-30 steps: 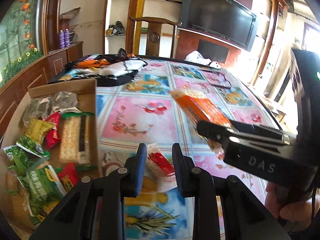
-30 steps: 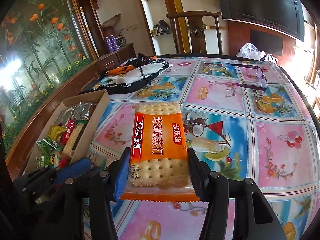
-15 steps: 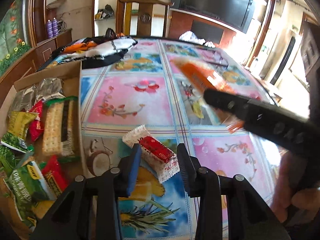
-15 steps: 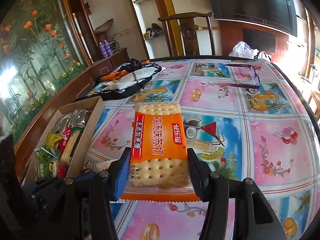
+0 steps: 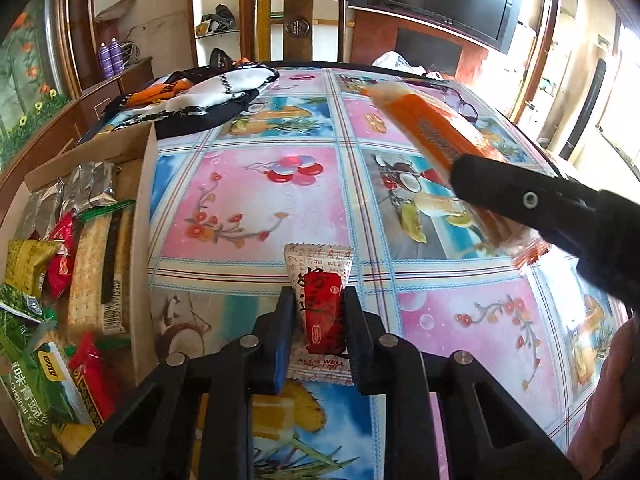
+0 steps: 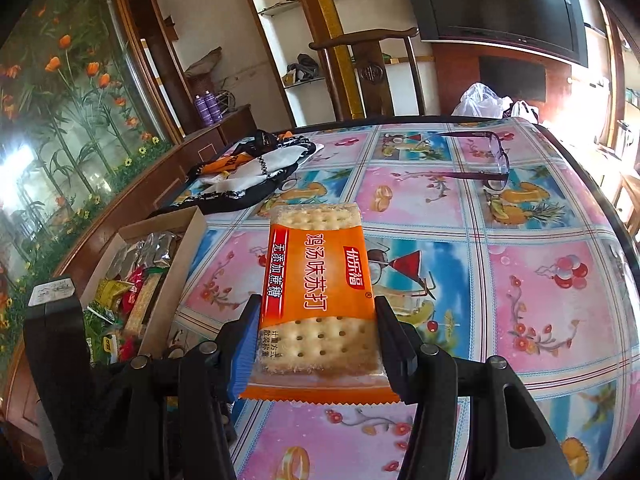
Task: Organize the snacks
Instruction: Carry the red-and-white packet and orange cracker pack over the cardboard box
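Since the earlier frame, left gripper (image 5: pixel 318 330) has dropped onto the small red-and-white snack packet (image 5: pixel 320 312); jaws have just been closing and now pinch it from both sides, packet lying on the patterned tablecloth (image 5: pixel 256 200) at 6 o'clock in the left view. Cardboard box (image 5: pixel 140 216) of mixed snacks sits at 9 o'clock, just beside. Right gripper (image 6: pixel 316 344) clamps the orange cracker pack (image 6: pixel 316 280) above the cloth. Eyeglasses (image 6: pixel 492 160) lie at 1 o'clock in the right view, well apart.

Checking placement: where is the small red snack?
Left wrist view, bottom centre: red snack between the left gripper fingers, right of the box.
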A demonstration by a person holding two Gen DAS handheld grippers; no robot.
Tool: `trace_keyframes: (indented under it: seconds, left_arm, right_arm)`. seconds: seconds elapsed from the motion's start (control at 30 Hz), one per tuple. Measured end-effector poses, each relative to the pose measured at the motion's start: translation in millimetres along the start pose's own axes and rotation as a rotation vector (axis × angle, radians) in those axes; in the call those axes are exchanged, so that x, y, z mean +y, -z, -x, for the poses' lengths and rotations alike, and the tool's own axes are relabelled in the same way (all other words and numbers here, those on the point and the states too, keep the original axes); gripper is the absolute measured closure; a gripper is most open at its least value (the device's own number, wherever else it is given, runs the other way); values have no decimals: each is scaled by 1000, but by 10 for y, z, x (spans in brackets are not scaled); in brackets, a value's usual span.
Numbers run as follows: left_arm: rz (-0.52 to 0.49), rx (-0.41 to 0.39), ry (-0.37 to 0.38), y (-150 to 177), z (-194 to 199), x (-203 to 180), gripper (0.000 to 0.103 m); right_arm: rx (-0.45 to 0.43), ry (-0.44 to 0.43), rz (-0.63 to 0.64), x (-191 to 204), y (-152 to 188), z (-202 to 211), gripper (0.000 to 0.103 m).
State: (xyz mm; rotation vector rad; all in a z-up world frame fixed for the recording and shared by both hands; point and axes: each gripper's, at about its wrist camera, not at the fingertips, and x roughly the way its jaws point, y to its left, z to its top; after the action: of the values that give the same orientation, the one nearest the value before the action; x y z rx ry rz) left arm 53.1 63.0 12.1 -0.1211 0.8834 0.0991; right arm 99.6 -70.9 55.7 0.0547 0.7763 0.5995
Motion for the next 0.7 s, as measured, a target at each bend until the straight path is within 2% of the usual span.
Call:
trace_keyframes:
  seconds: [0.1, 0.37, 0.7]
  left_arm:
    - [31, -37, 22, -15, 102, 77, 82]
    - [94, -169, -15, -134, 459, 360, 82]
    - [211, -212, -101, -180, 640, 1085, 81]
  right_arm:
    - [-5, 3, -6, -7, -4, 9, 45]
    - [-4, -23, 1, 85, 23, -8, 45]
    - [-6, -128, 57, 650, 138, -55, 45]
